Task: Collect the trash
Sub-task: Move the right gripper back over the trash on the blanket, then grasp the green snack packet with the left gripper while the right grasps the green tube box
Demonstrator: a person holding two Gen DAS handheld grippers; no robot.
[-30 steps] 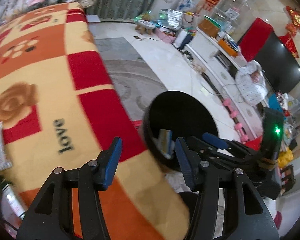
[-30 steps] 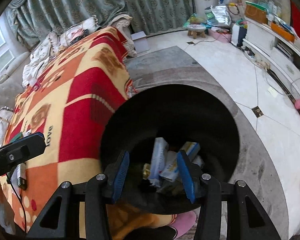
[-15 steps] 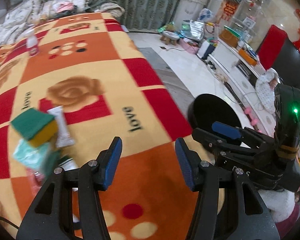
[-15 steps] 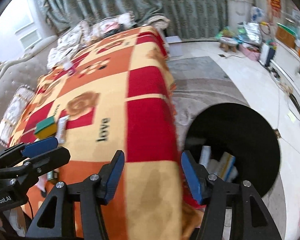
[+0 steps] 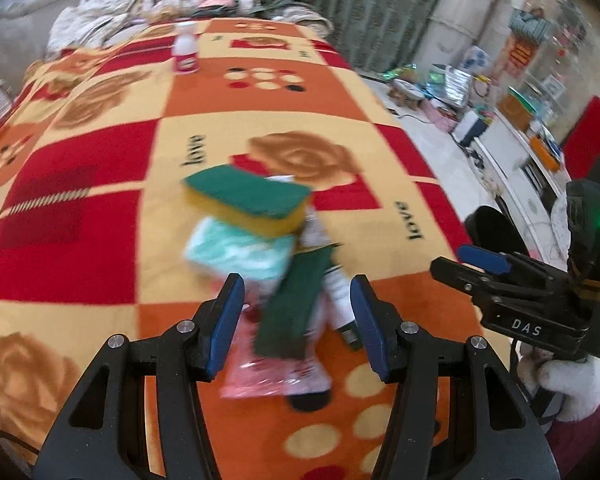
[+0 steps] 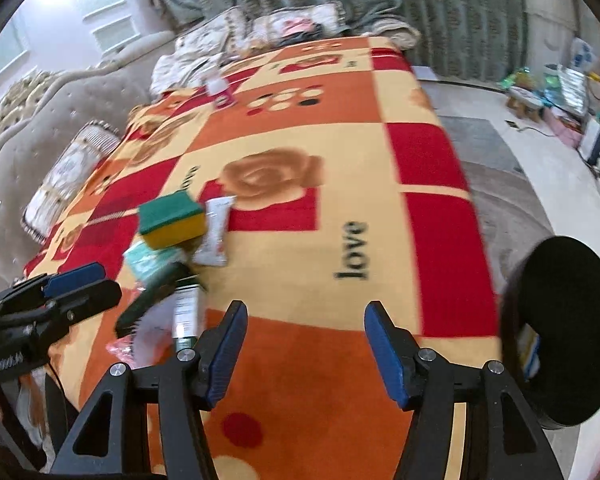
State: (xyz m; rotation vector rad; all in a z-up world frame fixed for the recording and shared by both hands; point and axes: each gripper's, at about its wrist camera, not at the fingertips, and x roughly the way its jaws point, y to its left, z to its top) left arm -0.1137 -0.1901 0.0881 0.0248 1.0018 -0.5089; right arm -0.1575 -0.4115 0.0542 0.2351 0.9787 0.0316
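A pile of trash lies on the patterned blanket: a green-and-yellow sponge (image 5: 252,200) (image 6: 172,216), a teal packet (image 5: 240,252), a dark green scouring pad (image 5: 296,304), a pink wrapper (image 5: 268,372) and a white tube (image 5: 340,292). My left gripper (image 5: 296,320) hovers open just over the pad and wrapper, touching nothing. My right gripper (image 6: 304,344) hangs over bare blanket to the right of the pile; its jaws are opening, with nothing between them. A white sachet (image 6: 216,232) leans beside the sponge. The black bin (image 6: 568,328) stands on the floor off the bed's right edge, with packets inside.
A small white bottle with a pink label (image 5: 186,54) stands at the far end of the blanket (image 6: 340,140). Pillows and a padded headboard lie beyond. Right of the bed are a grey rug, a tiled floor and cluttered white shelving.
Both grippers have swung left, from over the black bin to above the blanket. The trash pile has come under the left gripper. The right jaws have spread wider.
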